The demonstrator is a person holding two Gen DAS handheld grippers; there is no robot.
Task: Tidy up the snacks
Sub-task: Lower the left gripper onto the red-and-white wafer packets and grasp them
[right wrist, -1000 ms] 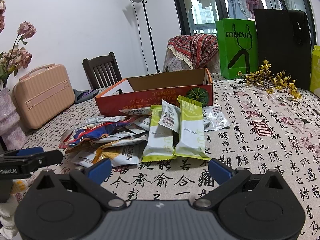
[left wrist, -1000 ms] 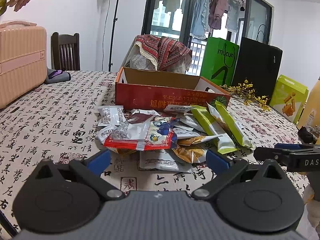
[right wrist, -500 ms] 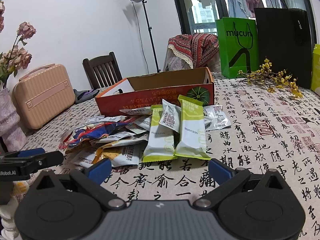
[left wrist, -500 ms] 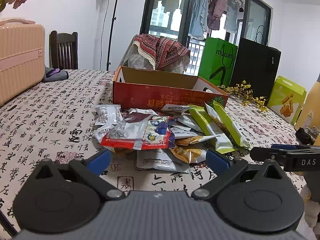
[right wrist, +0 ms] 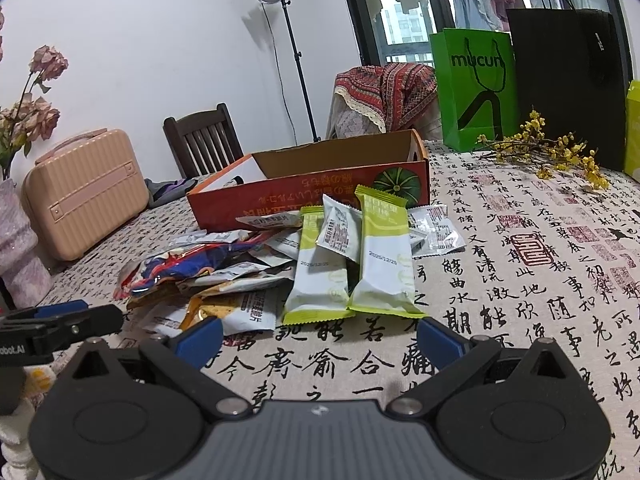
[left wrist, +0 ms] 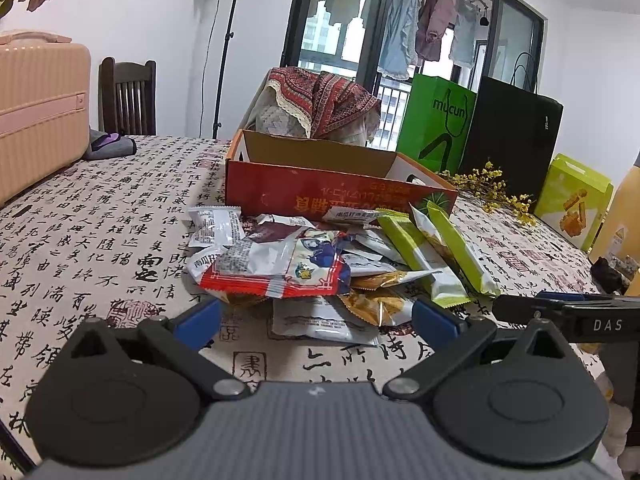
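Observation:
A pile of snack packets [left wrist: 320,272] lies on the table in front of an open red cardboard box [left wrist: 332,192]. On top is a red and blue packet [left wrist: 280,268], with two long green packets [left wrist: 432,256] on its right. My left gripper [left wrist: 316,322] is open and empty, just short of the pile. In the right wrist view the pile [right wrist: 256,272], the box [right wrist: 320,188] and the green packets [right wrist: 352,268] show too. My right gripper [right wrist: 320,338] is open and empty, just short of the green packets.
A pink suitcase [left wrist: 36,112] stands at the table's left. Green [left wrist: 438,124] and black [left wrist: 512,140] bags, yellow flowers [left wrist: 492,188] and a lime box [left wrist: 572,204] stand at the back right. A vase [right wrist: 16,240] stands near the left edge. Chairs stand behind.
Both grippers have drifted slightly closer to the pile; the view shifted a little. Nothing on the table has moved.

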